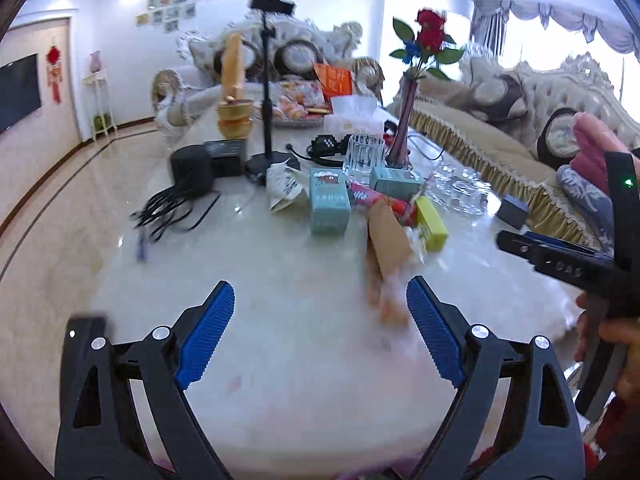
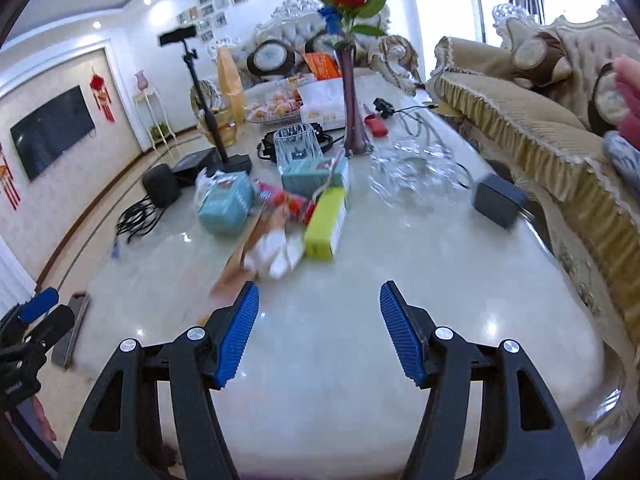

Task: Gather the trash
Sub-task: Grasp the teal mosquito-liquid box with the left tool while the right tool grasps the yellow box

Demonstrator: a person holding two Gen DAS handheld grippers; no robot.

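Note:
A heap of trash lies mid-table: two teal boxes [image 1: 330, 200] [image 2: 226, 202], a yellow-green box [image 1: 432, 222] [image 2: 326, 224], a brown paper bag [image 1: 386, 244] [image 2: 240, 256], crumpled white tissue [image 2: 276, 252], a red wrapper [image 2: 288, 200] and a crumpled printed wrapper [image 1: 282, 186]. My left gripper [image 1: 320, 292] hovers open above the near side of the marble table [image 1: 280, 360], nothing between its blue pads. My right gripper [image 2: 320, 292] is also open and empty, just short of the heap; in the left wrist view the right gripper [image 1: 560, 256] shows at the right edge.
Behind the trash stand a ribbed drinking glass [image 2: 298, 146], a purple vase with roses [image 2: 354, 104], a clear glass dish [image 2: 412, 172], a black tripod stand [image 1: 266, 92], a dark speaker with cables [image 1: 192, 170] and a grey adapter [image 2: 498, 200]. A sofa [image 2: 540, 136] runs along the right.

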